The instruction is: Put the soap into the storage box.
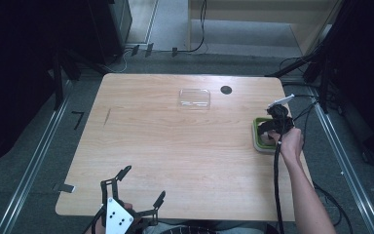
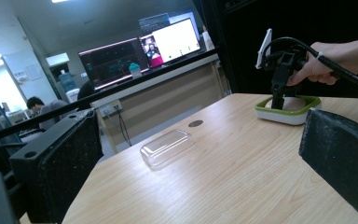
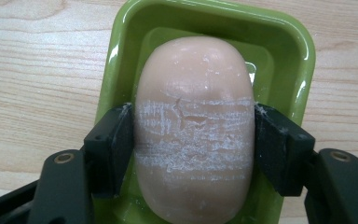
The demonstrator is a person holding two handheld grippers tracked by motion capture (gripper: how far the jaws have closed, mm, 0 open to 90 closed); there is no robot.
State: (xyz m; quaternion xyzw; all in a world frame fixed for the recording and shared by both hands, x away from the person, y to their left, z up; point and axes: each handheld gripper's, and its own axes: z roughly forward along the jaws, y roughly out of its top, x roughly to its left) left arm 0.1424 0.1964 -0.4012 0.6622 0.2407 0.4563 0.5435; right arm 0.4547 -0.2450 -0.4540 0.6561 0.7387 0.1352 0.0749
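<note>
The right tool [image 3: 193,140] has clamped its two black jaws across the middle of a pale bar of soap [image 3: 193,126], which lies in a green soap dish [image 3: 279,42] near the right edge of the wooden surface [image 1: 175,146] — gripped across its narrow width, I'd say, so it can be lifted straight out. The left tool [image 1: 139,187] rests at the near edge, jaws spread wide and empty. A clear plastic lid [image 1: 195,97] lies apart, toward the far side. No brand or writing is legible on the soap or dish.

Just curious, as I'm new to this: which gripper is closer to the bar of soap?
Right. The right gripper clamps the soap in the green dish. The left gripper is far off at the table's near edge.
</note>
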